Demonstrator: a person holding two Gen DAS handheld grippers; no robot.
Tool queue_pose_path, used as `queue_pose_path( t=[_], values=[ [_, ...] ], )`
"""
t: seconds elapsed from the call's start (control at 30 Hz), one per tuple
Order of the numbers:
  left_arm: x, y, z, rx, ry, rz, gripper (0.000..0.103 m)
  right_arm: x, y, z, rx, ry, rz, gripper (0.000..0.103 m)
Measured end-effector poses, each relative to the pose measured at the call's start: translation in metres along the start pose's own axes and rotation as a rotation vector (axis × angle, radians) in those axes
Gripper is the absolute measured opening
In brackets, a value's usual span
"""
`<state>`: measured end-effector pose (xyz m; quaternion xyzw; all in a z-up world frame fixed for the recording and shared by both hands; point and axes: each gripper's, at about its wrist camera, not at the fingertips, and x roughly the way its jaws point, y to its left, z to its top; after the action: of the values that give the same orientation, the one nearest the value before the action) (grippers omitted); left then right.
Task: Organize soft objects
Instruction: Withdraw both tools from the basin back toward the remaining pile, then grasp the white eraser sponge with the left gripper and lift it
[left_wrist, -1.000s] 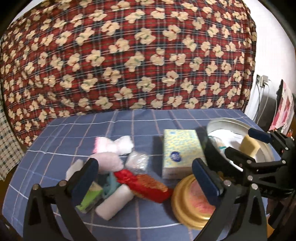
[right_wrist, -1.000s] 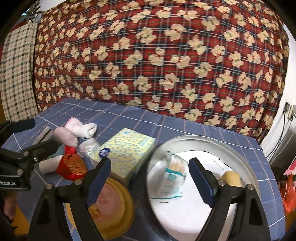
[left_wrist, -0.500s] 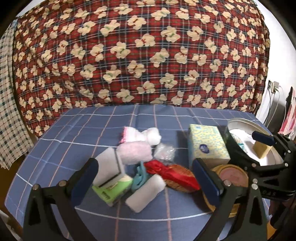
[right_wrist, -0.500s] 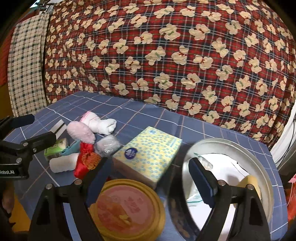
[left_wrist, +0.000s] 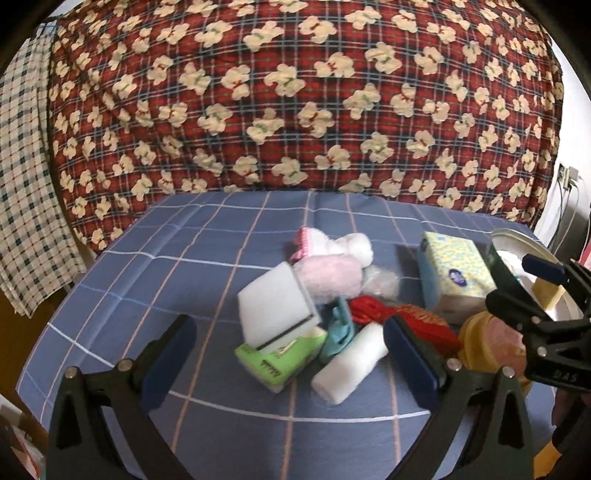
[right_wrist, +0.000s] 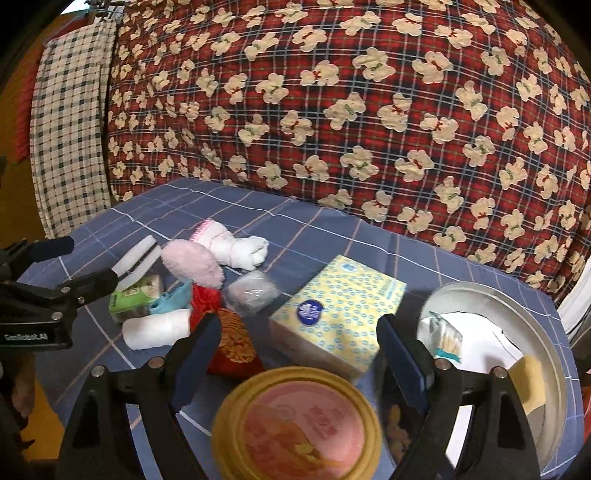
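Observation:
A heap of soft things lies on the blue checked cloth (left_wrist: 207, 266): a white sponge (left_wrist: 275, 306), a green tissue pack (left_wrist: 280, 356), a white roll (left_wrist: 349, 367), a pink fluffy puff (left_wrist: 328, 275), a white-and-pink sock (left_wrist: 332, 243), a red embroidered pouch (right_wrist: 231, 338) and a teal clip (left_wrist: 338, 332). My left gripper (left_wrist: 286, 360) is open, its fingers standing either side of the green pack and white roll without touching. My right gripper (right_wrist: 299, 349) is open over the yellow tissue box (right_wrist: 338, 310) and the round gold tin (right_wrist: 299, 424).
A round metal tray (right_wrist: 546, 306) at the right holds cotton swabs (right_wrist: 447, 338) and a yellow sponge (right_wrist: 532, 380). A red plaid quilt with cream bears (left_wrist: 295, 92) rises behind the cloth. A checked fabric (left_wrist: 22, 184) hangs at the left.
Both views have swung left: the heap now sits centred between my left fingers, and the tissue box and gold tin lie between my right fingers instead of the tray. Both stayed open.

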<state>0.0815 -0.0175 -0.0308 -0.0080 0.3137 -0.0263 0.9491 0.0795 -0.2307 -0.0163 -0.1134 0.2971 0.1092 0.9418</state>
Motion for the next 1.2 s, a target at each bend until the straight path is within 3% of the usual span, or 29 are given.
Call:
queue_pose_path(
  t=[0.93, 1.2],
  values=[
    [0.017, 0.064, -0.019, -0.113, 0.037, 0.05, 0.102, 0.021, 0.063, 0.004, -0.072, 0.001, 0.093, 0.088],
    [0.022, 0.071, -0.024, -0.125, 0.035, 0.059, 0.102, 0.025, 0.073, 0.002, -0.068, 0.003, 0.172, 0.088]
  ],
)
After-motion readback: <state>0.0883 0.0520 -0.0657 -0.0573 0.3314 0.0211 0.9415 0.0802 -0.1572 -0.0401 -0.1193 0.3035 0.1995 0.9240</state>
